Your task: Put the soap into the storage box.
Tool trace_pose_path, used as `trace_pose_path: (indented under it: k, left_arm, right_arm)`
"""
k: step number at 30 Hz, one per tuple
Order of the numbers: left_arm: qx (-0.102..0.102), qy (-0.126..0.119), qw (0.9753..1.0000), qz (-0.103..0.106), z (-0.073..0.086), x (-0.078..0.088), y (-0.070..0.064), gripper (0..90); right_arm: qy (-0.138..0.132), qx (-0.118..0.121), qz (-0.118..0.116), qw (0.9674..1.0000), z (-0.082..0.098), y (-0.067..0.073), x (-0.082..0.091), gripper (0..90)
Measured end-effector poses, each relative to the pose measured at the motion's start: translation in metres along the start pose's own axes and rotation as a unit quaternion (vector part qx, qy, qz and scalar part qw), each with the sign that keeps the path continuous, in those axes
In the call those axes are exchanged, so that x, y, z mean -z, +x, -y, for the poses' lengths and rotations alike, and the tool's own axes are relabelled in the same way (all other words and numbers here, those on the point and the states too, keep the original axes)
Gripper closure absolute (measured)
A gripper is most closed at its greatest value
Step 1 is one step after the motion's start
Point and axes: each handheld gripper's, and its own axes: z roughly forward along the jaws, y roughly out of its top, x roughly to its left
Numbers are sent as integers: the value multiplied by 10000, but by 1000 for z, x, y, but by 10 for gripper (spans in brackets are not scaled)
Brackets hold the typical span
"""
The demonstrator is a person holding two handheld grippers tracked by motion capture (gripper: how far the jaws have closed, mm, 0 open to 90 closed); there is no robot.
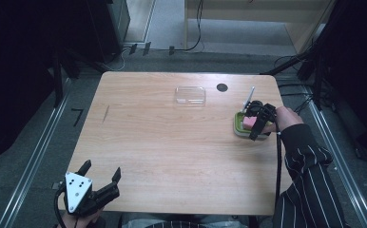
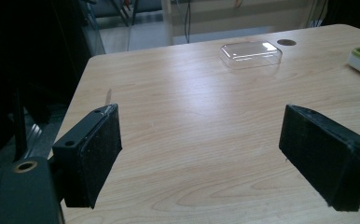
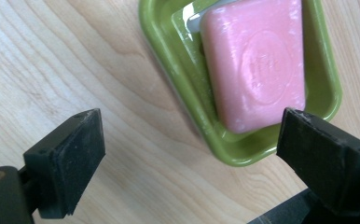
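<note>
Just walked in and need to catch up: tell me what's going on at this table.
A person works at a wooden table with a claw in each hand. The right claw hangs open just above a green soap dish holding a pink soap bar, gripping nothing. The left claw waits open at the near left corner, holding nothing. A clear plastic lid lies apart, farther back on the table.

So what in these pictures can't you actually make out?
- Soap dish, high view: the right gripper covers its far-right part.
- Pink soap, right gripper view: top cut by the frame; stamped mark too blurred to read.
- White stick behind the dish, high view: too small to identify.
</note>
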Motion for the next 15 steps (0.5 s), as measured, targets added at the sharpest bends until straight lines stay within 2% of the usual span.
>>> trace_pose_path:
  k: [4,6,14,15]
  left_arm:
    - [-9,1,10000,38,-1,-2,-1,134]
    - [-20,-8,10000,56,-1,-3,-1,134]
    - [-46,-30,9999,149,-3,-7,-4,133]
    - [-66,-18,9999,154,-3,-8,-4,134]
  right_arm:
    - [27,-8,76,10000,4,11,4,78]
    - [-54,-35,61,10000,7,17,6,77]
    - [15,69,29,10000,18,44,2,72]
    - [33,140,44,9999,19,48,2,72]
